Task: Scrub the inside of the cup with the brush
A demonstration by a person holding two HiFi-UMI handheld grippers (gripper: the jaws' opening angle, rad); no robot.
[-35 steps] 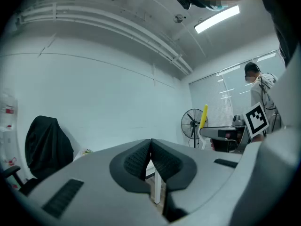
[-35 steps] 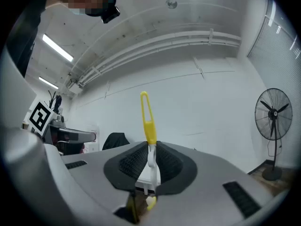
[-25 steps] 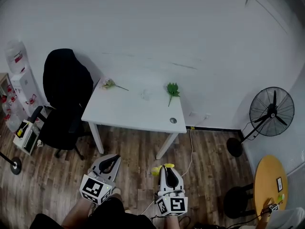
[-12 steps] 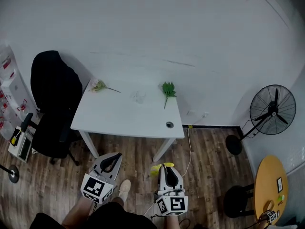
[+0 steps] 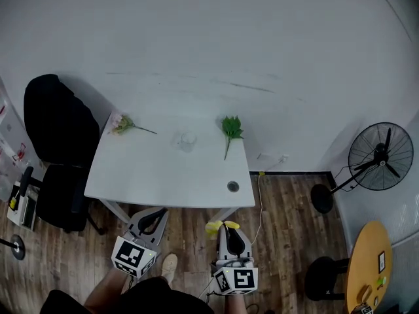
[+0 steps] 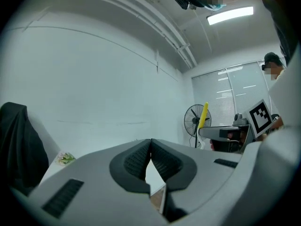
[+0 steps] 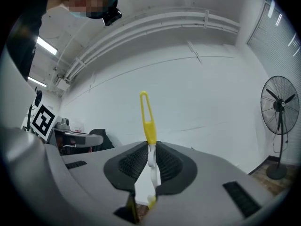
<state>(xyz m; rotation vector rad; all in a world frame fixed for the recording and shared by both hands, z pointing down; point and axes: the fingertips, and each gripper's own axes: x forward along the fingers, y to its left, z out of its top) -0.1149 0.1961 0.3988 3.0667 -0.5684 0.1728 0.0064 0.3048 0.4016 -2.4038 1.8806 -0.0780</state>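
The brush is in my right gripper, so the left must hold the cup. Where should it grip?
Likely its side wall: bring the left gripper at the clear cup from the near left. It sits clear on the table, and this leaves its mouth free for the brush.

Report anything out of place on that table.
Nothing looks spilled or broken. The only oddities: a pink flower and a green sprig lie loose on the table, either side of the clear cup.

Just ahead of the left gripper [image 5: 154, 216] and right gripper [image 5: 226, 227] stands a white table [image 5: 163, 175] bearing a pink flower [image 5: 120, 124] and a green sprig [image 5: 230, 128], with a black chair [image 5: 55, 129] off to their left and a standing fan [image 5: 380, 165] well to their right.
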